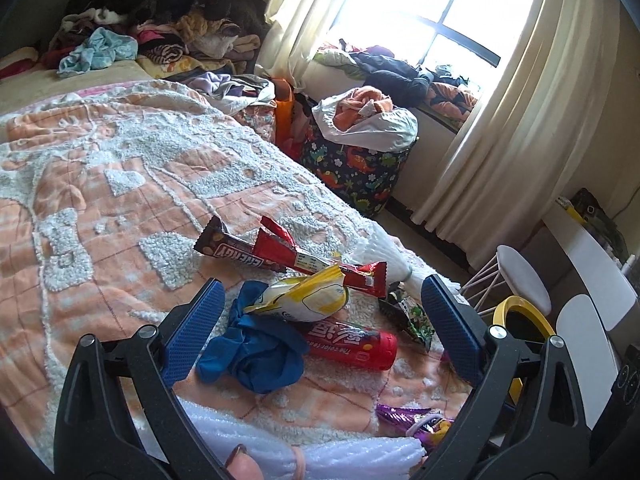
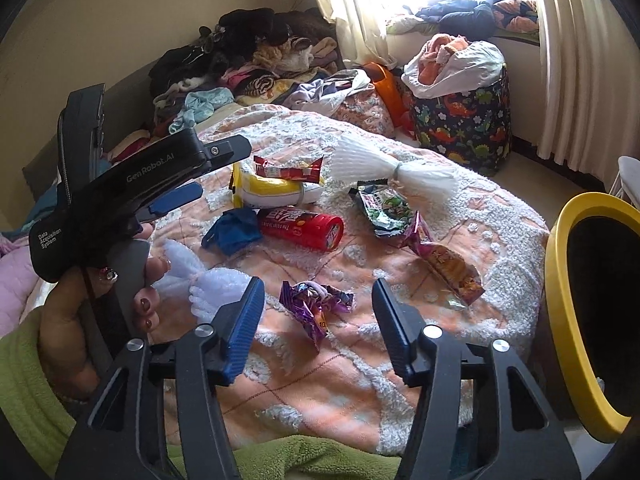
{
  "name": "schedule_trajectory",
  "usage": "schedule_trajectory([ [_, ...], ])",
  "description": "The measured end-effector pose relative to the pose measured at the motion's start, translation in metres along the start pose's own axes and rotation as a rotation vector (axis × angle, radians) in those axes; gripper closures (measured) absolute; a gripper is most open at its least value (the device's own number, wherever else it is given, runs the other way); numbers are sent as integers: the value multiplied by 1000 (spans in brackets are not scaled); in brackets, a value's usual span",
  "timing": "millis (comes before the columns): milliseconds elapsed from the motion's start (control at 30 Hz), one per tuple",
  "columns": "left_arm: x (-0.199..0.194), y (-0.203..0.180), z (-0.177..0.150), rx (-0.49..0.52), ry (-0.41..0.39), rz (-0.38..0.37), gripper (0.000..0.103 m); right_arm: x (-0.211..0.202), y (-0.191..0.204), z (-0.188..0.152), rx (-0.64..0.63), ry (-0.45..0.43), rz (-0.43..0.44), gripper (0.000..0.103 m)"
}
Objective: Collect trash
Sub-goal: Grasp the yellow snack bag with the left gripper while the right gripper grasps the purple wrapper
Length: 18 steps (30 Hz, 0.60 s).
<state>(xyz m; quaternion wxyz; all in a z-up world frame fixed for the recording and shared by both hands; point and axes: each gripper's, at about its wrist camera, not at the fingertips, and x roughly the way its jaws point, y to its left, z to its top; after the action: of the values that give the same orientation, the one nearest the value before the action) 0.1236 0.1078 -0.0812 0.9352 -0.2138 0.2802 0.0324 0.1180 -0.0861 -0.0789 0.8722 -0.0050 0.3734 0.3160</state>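
Observation:
Trash lies on the orange and white bedspread (image 1: 100, 184). My left gripper (image 1: 320, 312) is open above a crumpled blue glove (image 1: 256, 352), a yellow and white packet (image 1: 308, 298) and a red can (image 1: 352, 344). Behind them lie a brown Energy bar wrapper (image 1: 236, 252) and a red wrapper (image 1: 320, 264). My right gripper (image 2: 318, 308) is open, empty, just above a crumpled purple wrapper (image 2: 316, 300). A green packet (image 2: 384, 208), a purple and orange snack bag (image 2: 444, 260) and white foam netting (image 2: 384, 168) lie further off. The left gripper also shows in the right wrist view (image 2: 184, 184).
A yellow-rimmed bin (image 2: 588, 312) stands at the bed's right edge. Piled clothes (image 1: 160, 24) cover the bed's far end. A dinosaur-print hamper (image 1: 360, 160) stands by the window. White stools (image 1: 524, 280) stand on the floor at right. More white foam netting (image 2: 208, 284) lies by my left hand.

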Motion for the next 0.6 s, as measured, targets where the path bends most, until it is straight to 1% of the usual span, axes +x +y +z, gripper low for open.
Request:
schedule_trajectory([
  [33, 3, 1, 0, 0, 5, -1, 17, 3, 1, 0, -2, 8, 6, 58],
  [67, 6, 2, 1, -1, 14, -2, 17, 5, 2, -1, -4, 15, 13, 66],
  [100, 8, 3, 1, -5, 19, -3, 19, 8, 3, -1, -6, 24, 22, 69],
  [167, 13, 4, 1, -8, 28, -7, 23, 11, 4, -3, -12, 35, 36, 86],
  [467, 27, 3, 0, 5, 45, 17, 43, 8, 9, -5, -25, 24, 65, 87],
  [533, 29, 2, -1, 16, 49, 31, 62, 7, 9, -5, -23, 22, 66, 87],
  [600, 29, 1, -2, 19, 52, 34, 65, 4, 8, -5, -20, 19, 67, 87],
])
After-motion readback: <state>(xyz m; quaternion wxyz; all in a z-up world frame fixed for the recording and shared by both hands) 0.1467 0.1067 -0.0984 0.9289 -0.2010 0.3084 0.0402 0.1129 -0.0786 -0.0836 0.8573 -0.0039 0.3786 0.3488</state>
